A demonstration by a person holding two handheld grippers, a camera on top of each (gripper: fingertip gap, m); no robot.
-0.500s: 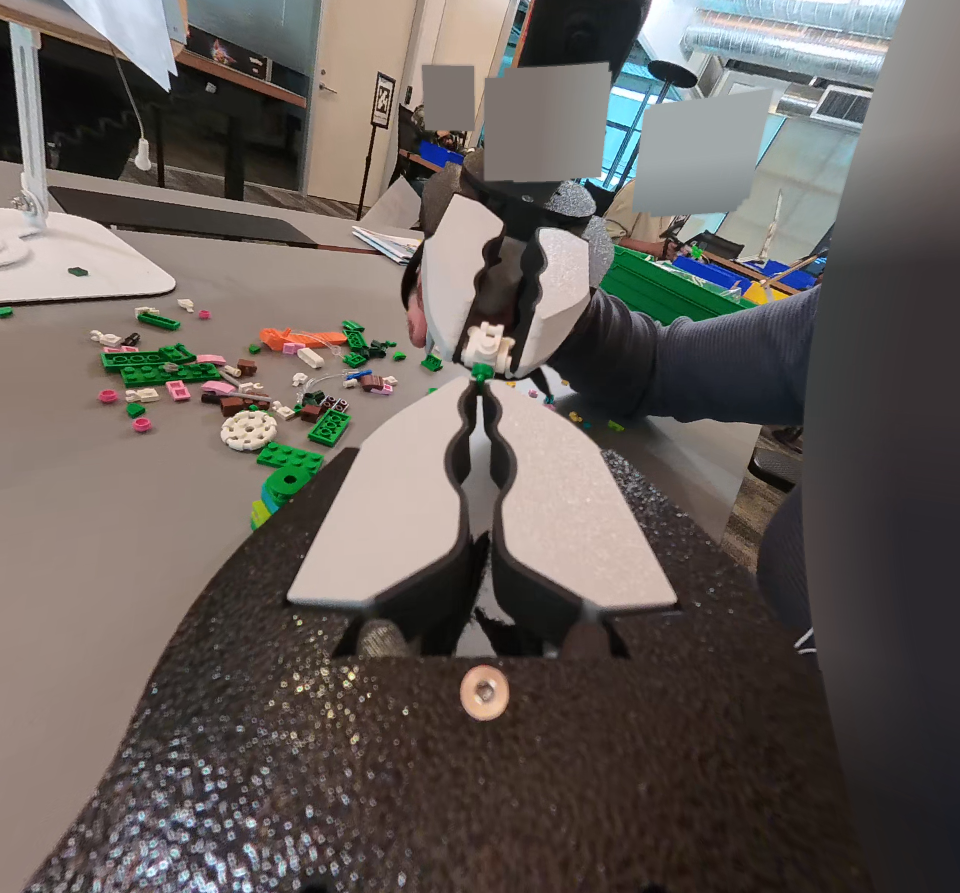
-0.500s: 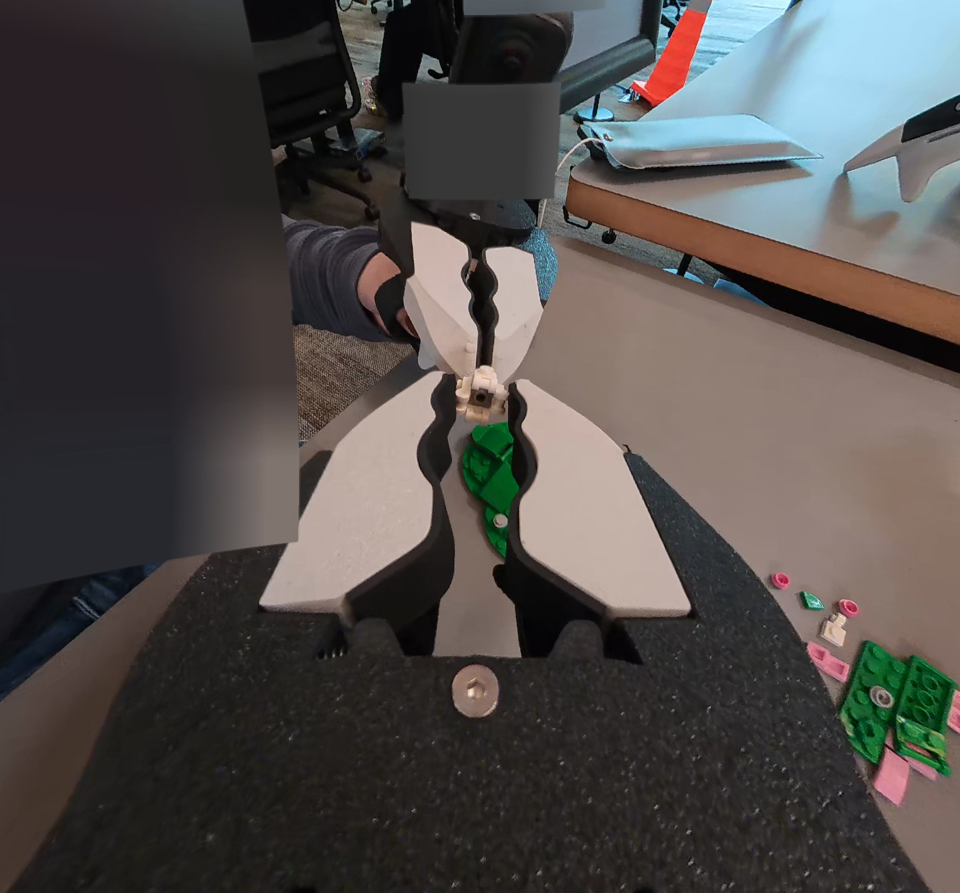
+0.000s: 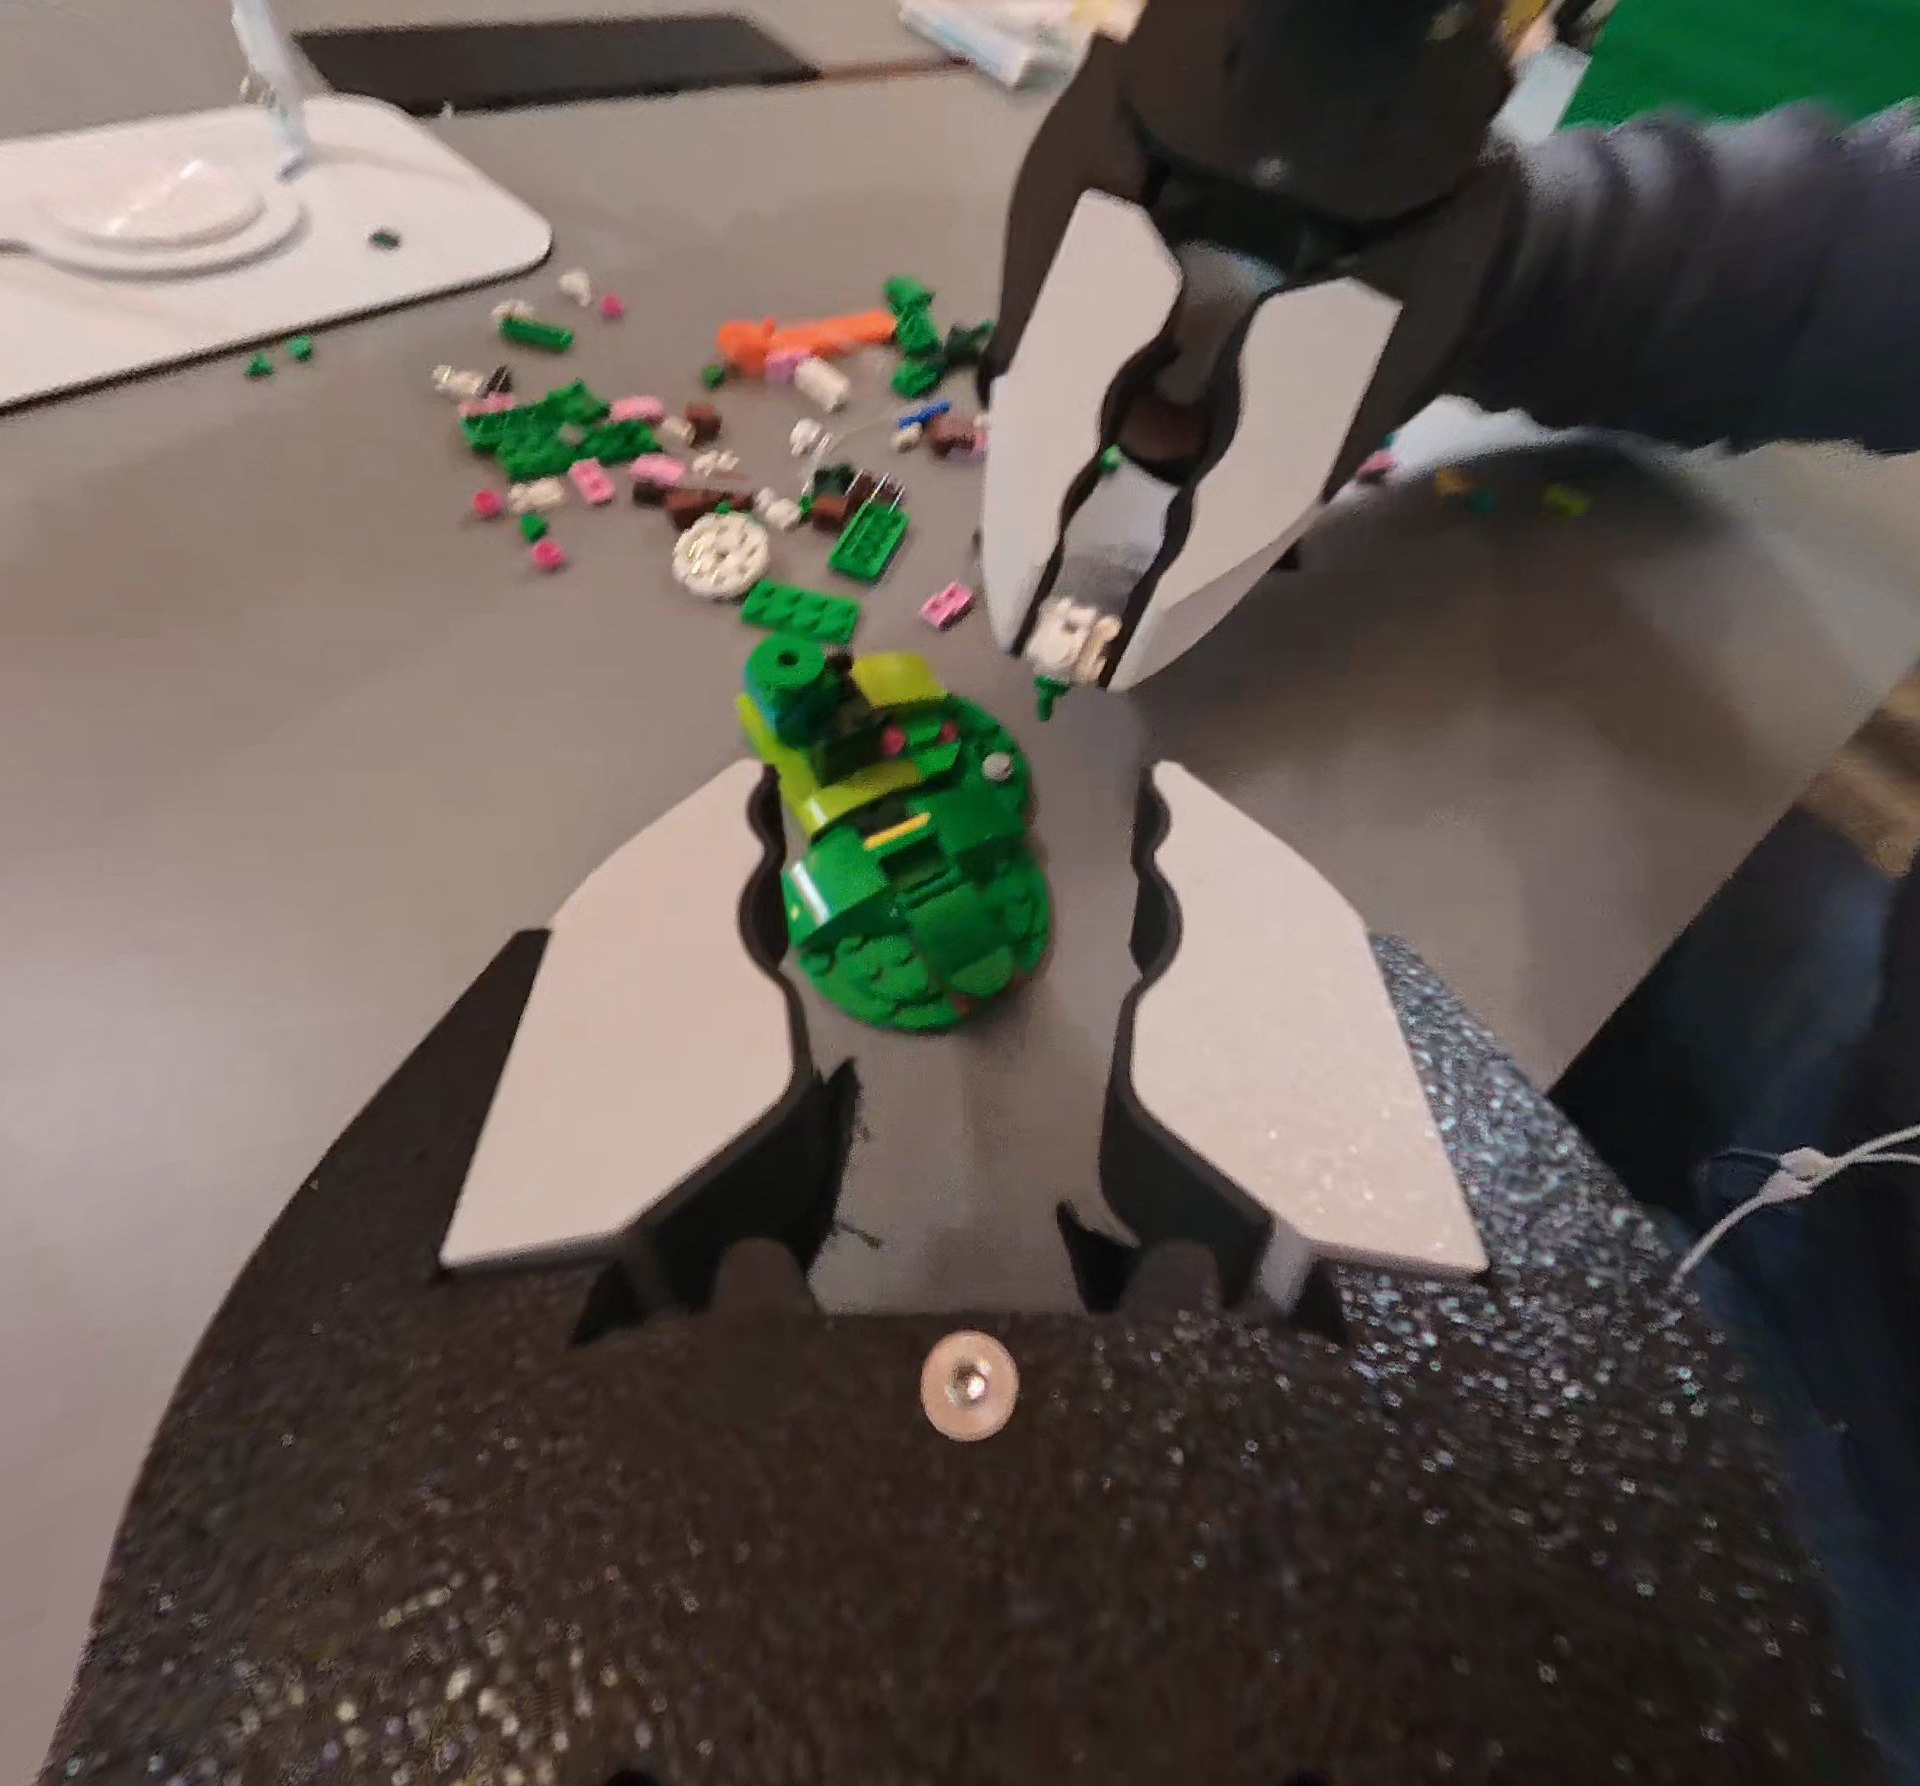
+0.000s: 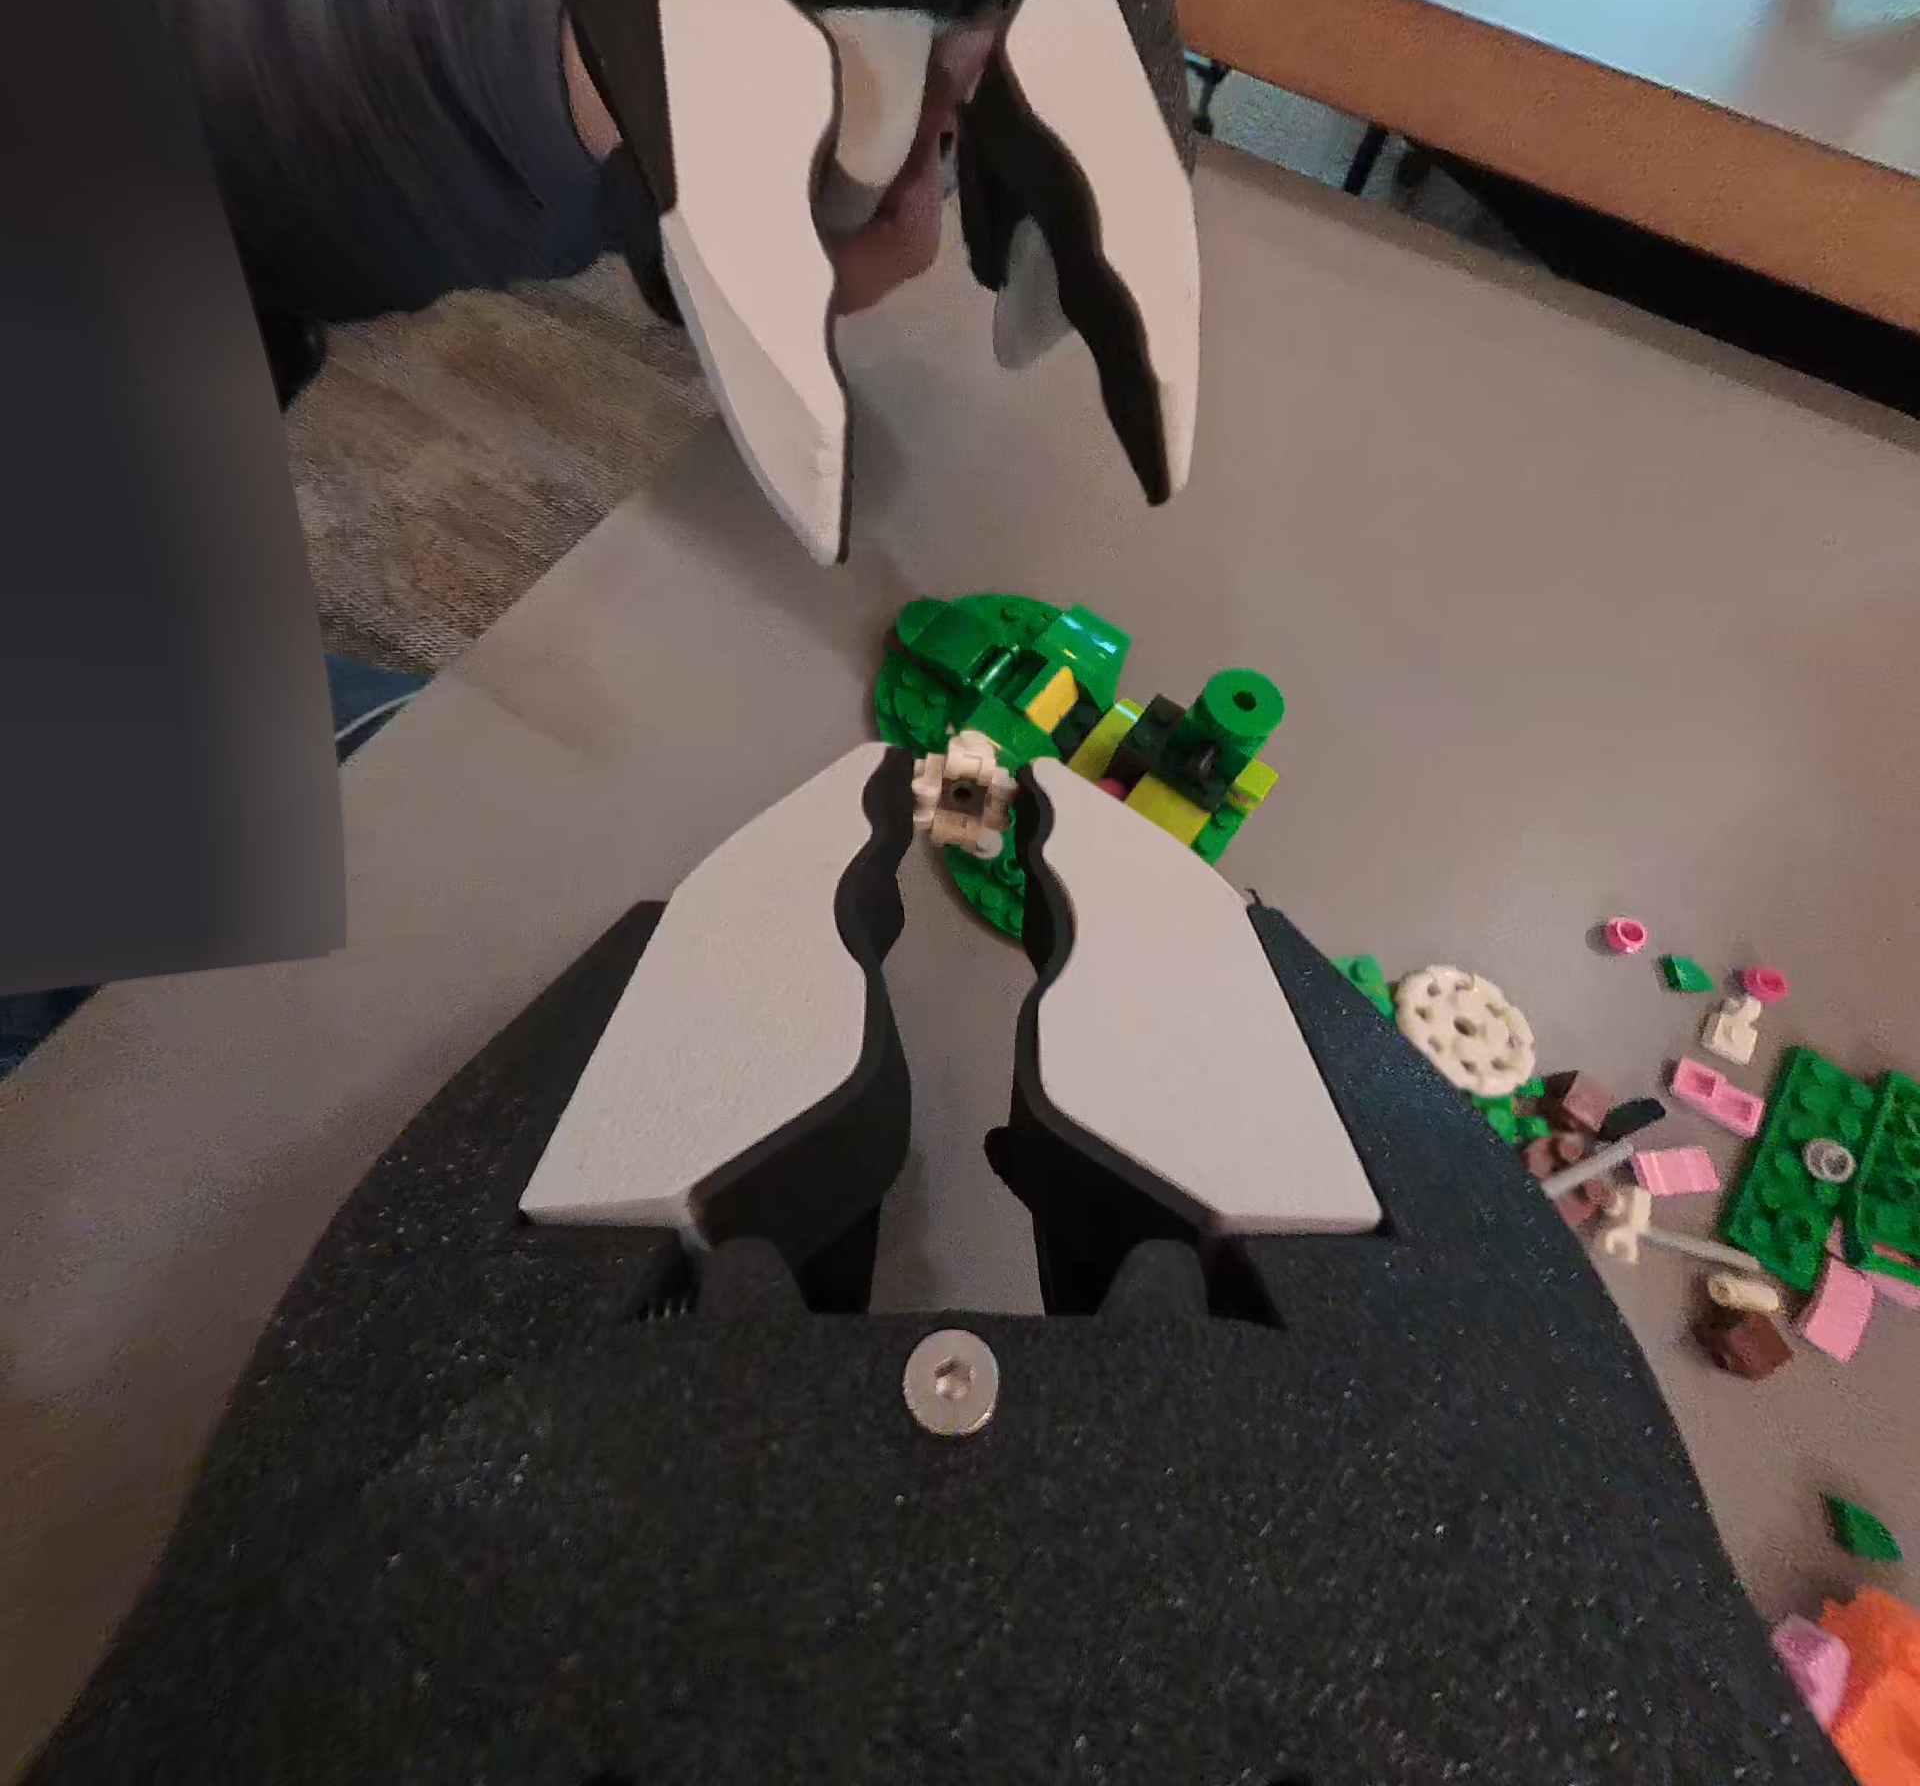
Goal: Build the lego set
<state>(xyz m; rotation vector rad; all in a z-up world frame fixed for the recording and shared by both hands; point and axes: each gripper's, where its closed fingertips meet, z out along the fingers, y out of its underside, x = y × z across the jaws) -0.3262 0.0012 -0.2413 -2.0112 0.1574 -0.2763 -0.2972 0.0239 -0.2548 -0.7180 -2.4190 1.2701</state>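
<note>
Am carrying white flower piece (image 4: pixel 961 794), pinching it in right gripper (image 4: pixel 961 780); left gripper (image 3: pixel 951 780) hovering, fingers spread, over green build (image 3: pixel 904 863). Next: steadying build, pressing flower on.

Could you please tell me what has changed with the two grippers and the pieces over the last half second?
The left gripper has opened, letting go of the small green stem, and drawn back from the right gripper. Both grippers have tipped down toward the green model on the table. The right gripper still holds the white flower piece, the stem now hanging below it.
</note>
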